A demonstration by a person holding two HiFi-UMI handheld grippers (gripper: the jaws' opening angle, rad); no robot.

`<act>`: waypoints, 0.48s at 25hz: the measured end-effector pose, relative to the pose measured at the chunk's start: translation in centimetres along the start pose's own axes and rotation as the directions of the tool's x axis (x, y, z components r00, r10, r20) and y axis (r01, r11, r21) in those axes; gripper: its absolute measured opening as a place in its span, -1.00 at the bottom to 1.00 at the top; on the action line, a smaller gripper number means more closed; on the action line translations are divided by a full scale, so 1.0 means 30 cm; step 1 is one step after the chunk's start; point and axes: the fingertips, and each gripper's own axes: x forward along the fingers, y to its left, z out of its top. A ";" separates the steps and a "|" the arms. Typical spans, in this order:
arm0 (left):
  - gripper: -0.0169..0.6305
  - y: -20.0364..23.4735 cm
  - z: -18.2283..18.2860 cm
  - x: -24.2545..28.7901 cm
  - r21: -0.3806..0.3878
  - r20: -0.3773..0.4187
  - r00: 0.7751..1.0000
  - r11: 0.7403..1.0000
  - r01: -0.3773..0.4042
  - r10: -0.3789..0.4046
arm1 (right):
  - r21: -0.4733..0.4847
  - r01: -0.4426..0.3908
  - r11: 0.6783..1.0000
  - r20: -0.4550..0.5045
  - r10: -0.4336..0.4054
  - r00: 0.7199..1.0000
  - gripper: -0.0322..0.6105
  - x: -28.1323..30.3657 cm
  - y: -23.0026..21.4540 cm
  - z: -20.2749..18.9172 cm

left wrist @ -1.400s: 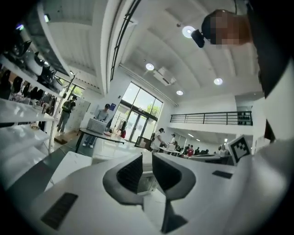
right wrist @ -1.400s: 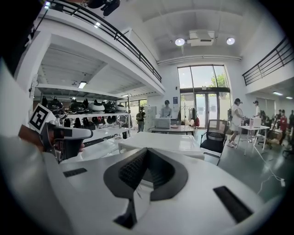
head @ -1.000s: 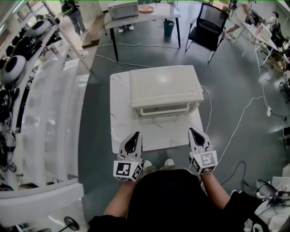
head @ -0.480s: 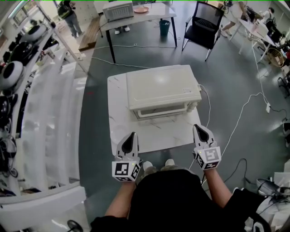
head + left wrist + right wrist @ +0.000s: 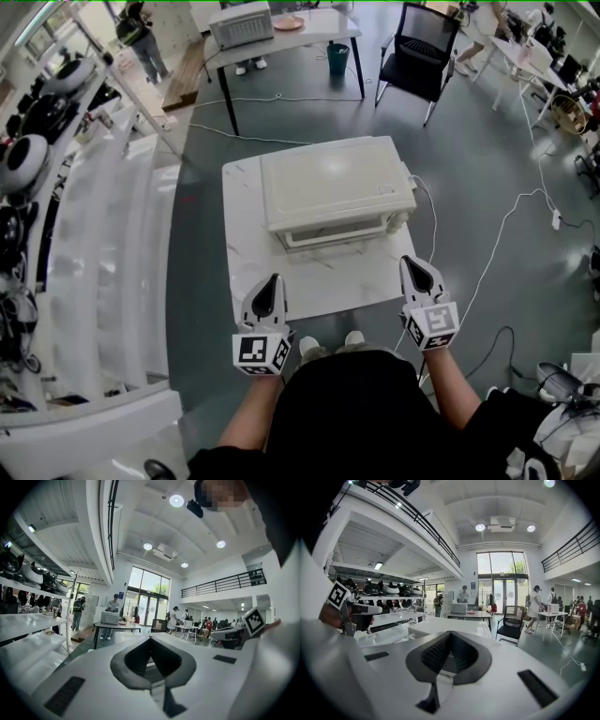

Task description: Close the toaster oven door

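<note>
Marble table (image 5: 319,281) is carrying the toaster oven (image 5: 333,183), door (image 5: 339,232) looking already shut; left gripper (image 5: 272,283) and right gripper (image 5: 411,267) are hovering at its near edge, jaws together, empty; next probably verifying closure.

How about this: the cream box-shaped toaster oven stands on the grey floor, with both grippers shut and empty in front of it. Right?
No. The head view shows the cream box-shaped toaster oven standing on a white marble-patterned table, not the grey floor. The rest holds: left gripper and right gripper are shut and empty before it.
</note>
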 end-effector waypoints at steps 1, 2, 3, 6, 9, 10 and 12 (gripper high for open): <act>-0.89 0.001 0.000 0.000 -0.001 0.001 1.000 1.000 -0.001 0.001 | -0.001 -0.002 1.000 0.001 0.002 1.000 -0.84 0.001 0.003 0.002; -0.89 0.002 0.001 -0.001 -0.001 0.002 1.000 1.000 -0.001 0.001 | -0.003 -0.005 1.000 0.002 0.005 1.000 -0.84 0.001 0.007 0.004; -0.89 0.001 0.002 -0.001 0.000 0.003 1.000 1.000 0.001 -0.001 | -0.004 -0.006 1.000 0.003 0.007 1.000 -0.84 0.001 0.009 0.006; -0.89 -0.007 0.004 0.000 0.005 0.003 1.000 1.000 0.008 -0.008 | -0.002 -0.007 1.000 0.008 0.007 1.000 -0.84 -0.002 0.010 0.011; -0.89 -0.018 0.002 0.001 0.007 0.001 1.000 1.000 0.013 -0.013 | 0.013 -0.002 1.000 0.014 0.002 1.000 -0.84 -0.010 0.005 0.017; -0.89 -0.021 0.002 0.003 0.009 0.000 1.000 1.000 0.015 -0.015 | 0.015 -0.001 1.000 0.017 0.000 1.000 -0.84 -0.012 0.003 0.018; -0.89 -0.025 0.003 0.006 0.012 0.001 1.000 1.000 0.019 -0.019 | 0.014 -0.003 1.000 0.021 0.003 1.000 -0.84 -0.012 0.003 0.021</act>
